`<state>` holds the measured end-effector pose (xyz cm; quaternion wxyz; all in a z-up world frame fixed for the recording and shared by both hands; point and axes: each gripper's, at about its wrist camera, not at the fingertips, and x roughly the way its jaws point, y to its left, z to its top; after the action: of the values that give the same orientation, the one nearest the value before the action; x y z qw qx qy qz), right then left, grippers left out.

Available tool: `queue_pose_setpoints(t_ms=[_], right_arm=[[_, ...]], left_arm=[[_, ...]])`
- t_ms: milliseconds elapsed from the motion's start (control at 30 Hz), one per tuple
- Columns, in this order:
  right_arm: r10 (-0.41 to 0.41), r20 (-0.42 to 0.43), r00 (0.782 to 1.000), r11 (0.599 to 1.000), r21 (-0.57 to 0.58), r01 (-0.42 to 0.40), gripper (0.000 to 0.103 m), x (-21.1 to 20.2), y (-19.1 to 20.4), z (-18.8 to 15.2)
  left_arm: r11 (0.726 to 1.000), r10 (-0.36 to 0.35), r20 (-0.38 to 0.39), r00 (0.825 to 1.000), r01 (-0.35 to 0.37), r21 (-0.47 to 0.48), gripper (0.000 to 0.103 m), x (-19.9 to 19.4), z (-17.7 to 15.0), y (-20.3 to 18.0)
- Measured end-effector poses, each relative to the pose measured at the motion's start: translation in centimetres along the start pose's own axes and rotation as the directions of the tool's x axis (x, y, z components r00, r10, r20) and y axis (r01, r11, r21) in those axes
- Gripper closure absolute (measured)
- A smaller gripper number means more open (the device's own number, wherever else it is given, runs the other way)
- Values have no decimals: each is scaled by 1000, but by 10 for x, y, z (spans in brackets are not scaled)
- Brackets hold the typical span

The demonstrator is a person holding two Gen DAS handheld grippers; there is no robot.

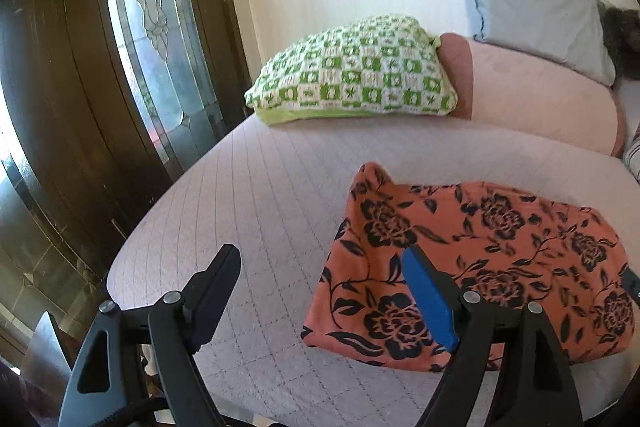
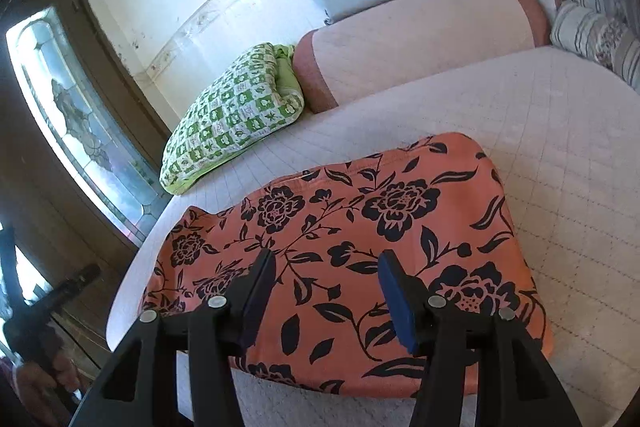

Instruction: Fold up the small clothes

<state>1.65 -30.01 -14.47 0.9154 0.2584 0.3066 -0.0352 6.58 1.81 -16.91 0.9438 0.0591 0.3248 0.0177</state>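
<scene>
A folded orange garment with black flowers [image 1: 500,251] [image 2: 360,227] lies on the pale quilted bed cover [image 1: 260,187] [image 2: 560,147]. My left gripper [image 1: 320,253] hovers at the garment's left edge with its jaws wide apart. Its blue pad [image 1: 428,299] stands over the fabric, and the other finger is over bare quilt; nothing is pinched. My right gripper [image 2: 327,258] hangs above the near middle of the garment, jaws apart, with no fabric pressed between the pads. In the right wrist view the left gripper [image 2: 60,291] also shows at the far left, held by a hand [image 2: 52,375].
A green-and-white checked folded blanket [image 1: 352,75] [image 2: 236,115] lies at the bed's far left. Behind it are a pink bolster [image 1: 540,95] and a grey-blue pillow [image 1: 532,11]. A striped cushion [image 2: 592,31] sits far right. A dark door with leaded glass [image 1: 152,7] stands past the bed's left edge.
</scene>
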Motion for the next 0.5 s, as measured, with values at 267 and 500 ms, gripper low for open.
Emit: queue_pose_setpoints(t_ms=[267,500], right_arm=[[-12,10,1000,1000,-8,12,46,-20,3,0],[-80,53,995,996,-32,82,36,-60,16,9]], left_arm=[[1000,-25,34,999,25,13,19,-24,7,-12],[998,-52,72,996,50,34,19,-45,12,-25]])
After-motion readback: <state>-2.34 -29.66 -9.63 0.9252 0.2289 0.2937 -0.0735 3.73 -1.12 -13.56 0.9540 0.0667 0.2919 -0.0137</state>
